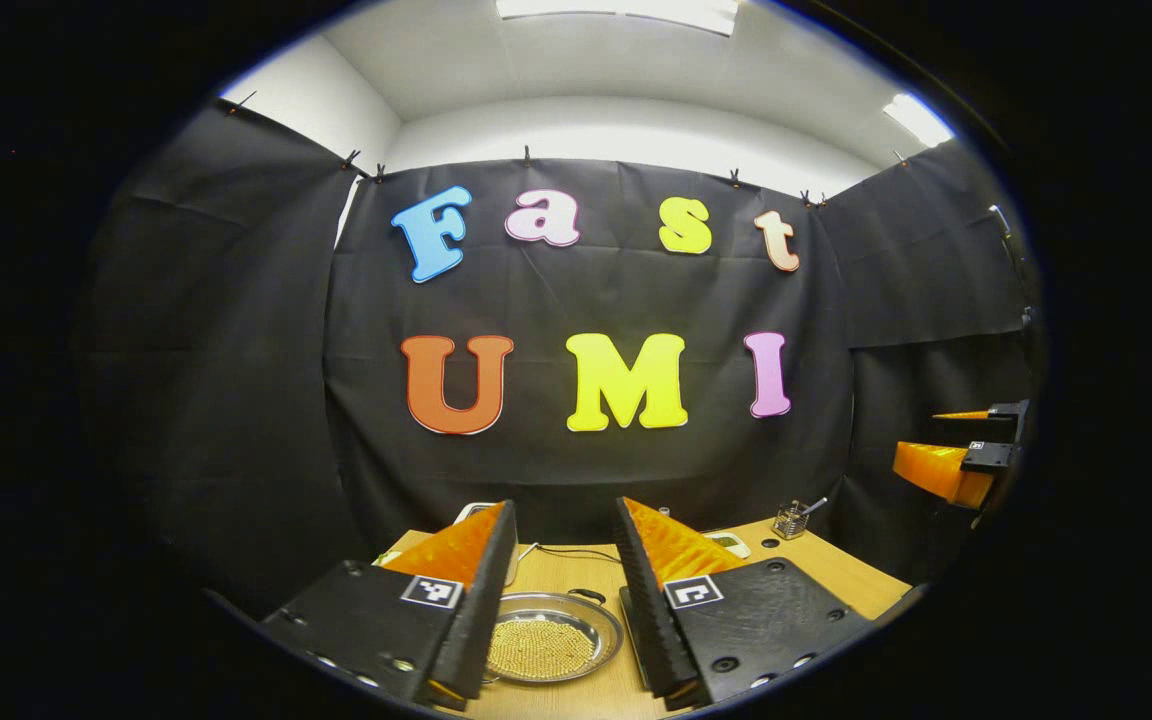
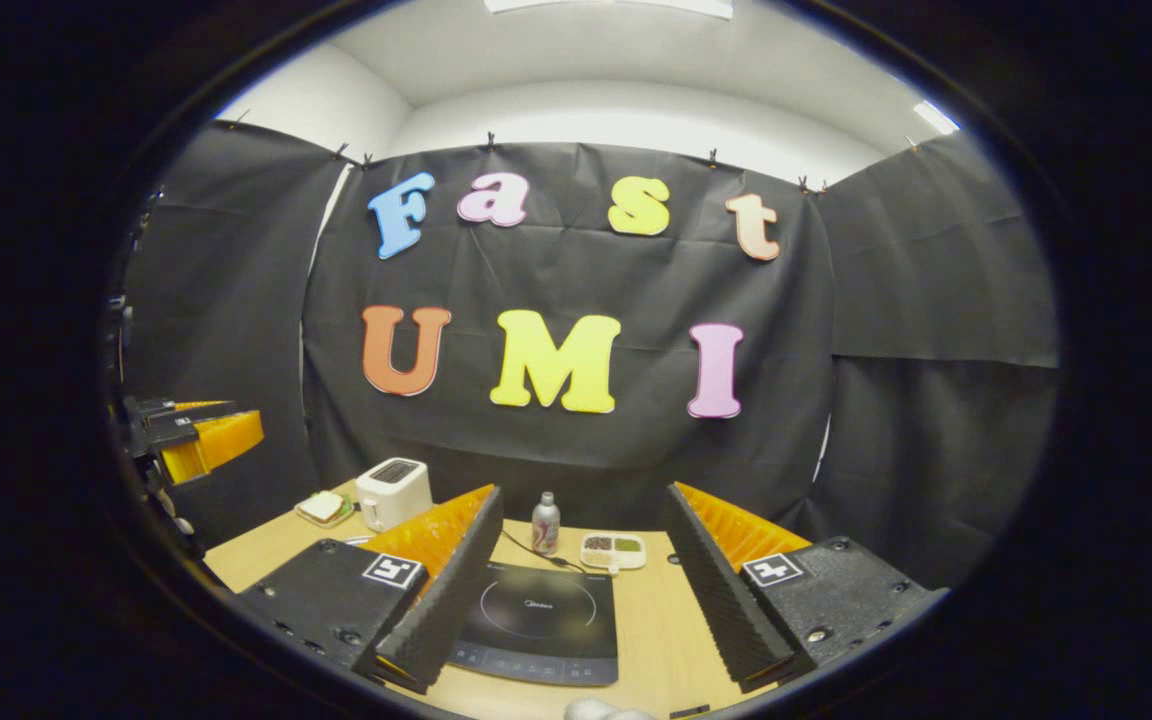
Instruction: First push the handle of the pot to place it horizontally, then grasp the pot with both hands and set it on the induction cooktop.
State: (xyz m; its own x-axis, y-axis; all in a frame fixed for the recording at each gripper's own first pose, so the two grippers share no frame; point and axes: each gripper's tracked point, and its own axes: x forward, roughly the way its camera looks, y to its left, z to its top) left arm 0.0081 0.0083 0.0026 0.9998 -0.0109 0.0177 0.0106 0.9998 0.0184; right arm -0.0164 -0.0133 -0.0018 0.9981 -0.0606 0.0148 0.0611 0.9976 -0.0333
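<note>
- The left gripper [image 1: 568,590] is seen nearest in the left gripper view, its fingers held moderately apart with nothing between them
- Just beyond and between those fingers, a shallow metal dish [image 1: 551,637] filled with small yellowish grains is seen on the wooden table [image 1: 836,570]; whether this is the pot of the task cannot be told, and no handle is made out on it
- In the right gripper view the right gripper [image 2: 581,590] is seen with its fingers spread wide and empty
- The induction cooktop [image 2: 541,620] lies between those fingers, close ahead, with its glass top bare
- Beyond the fingertips a small bottle [image 2: 545,523] and a divided tray [image 2: 614,551] are seen; past the left finger stands a toaster [image 2: 393,492] with a sandwich plate [image 2: 324,509] beside it
- The task is judged to be at its very start: nothing is gripped, nothing rests on the cooktop, and the handle push, the two-handed grasp and the placing all remain
</note>
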